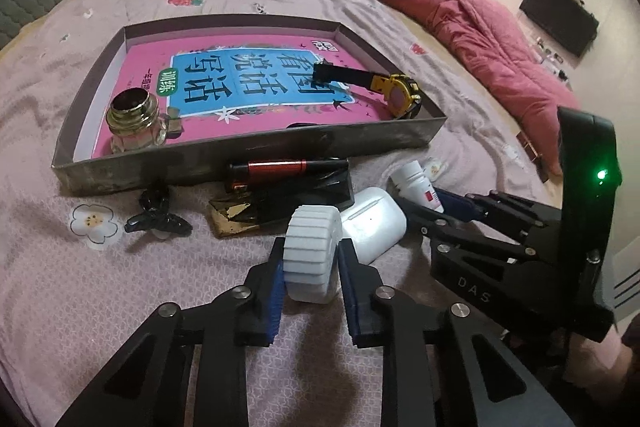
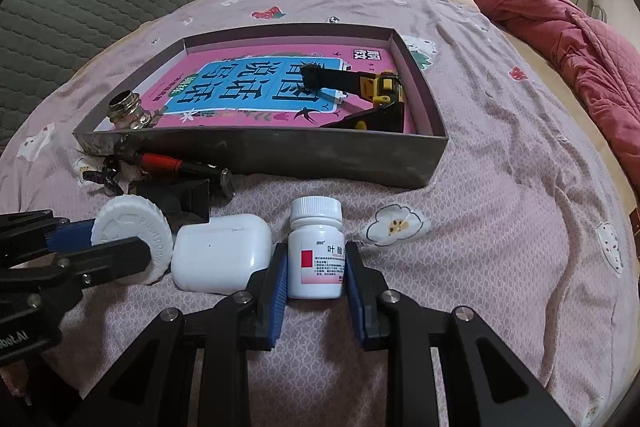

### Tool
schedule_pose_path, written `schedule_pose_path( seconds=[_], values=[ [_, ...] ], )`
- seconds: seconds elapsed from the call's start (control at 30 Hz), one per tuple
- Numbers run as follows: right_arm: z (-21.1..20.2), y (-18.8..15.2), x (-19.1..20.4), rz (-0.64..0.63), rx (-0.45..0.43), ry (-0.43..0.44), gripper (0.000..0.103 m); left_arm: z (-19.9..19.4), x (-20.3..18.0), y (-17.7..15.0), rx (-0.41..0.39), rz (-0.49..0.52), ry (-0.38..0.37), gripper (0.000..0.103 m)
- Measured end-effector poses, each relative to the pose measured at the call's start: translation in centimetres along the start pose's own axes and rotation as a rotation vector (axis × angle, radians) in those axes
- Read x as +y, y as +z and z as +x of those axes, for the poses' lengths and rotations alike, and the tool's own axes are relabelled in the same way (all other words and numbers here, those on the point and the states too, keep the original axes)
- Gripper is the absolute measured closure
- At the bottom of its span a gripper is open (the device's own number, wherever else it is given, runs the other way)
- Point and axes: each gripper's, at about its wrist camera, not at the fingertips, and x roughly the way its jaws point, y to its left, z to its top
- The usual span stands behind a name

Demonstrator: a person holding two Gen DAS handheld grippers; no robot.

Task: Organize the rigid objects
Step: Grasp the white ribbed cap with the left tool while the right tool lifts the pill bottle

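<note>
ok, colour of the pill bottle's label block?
Red square on the white pill bottle; clearest in the right wrist view.

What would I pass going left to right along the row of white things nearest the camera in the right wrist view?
White ribbed cap, gripped by the left gripper → white earbud case → white pill bottle, between the right gripper's fingers.

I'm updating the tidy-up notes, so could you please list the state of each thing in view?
Left gripper: shut on the white cap.
White cap: on edge between the fingers.
Right gripper: shut on the pill bottle.
Pill bottle: upright, capped, on the bed.
Earbud case: closed, lying on the bed.
Box: open-topped, holding book, jar, tape measure.
Glass jar: upright, lidless.
Tape measure: tape partly extended.
</note>
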Motion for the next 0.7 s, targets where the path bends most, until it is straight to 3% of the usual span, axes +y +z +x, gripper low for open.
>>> schedule_pose_path(
  seconds=[0.13, 0.7],
  values=[
    [-0.2, 0.1, -0.1, 0.004, -0.007, 0.006, 0.076, -0.1, 0.1, 0.0, -0.007, -0.008, -0.006, 0.086],
    [-2.6, 0.8, -1.5, 0.078, -0.098, 0.061, 0.076, -2.6, -0.8, 0.3, -0.087, 0.037, 0.023, 0.086]
  ],
)
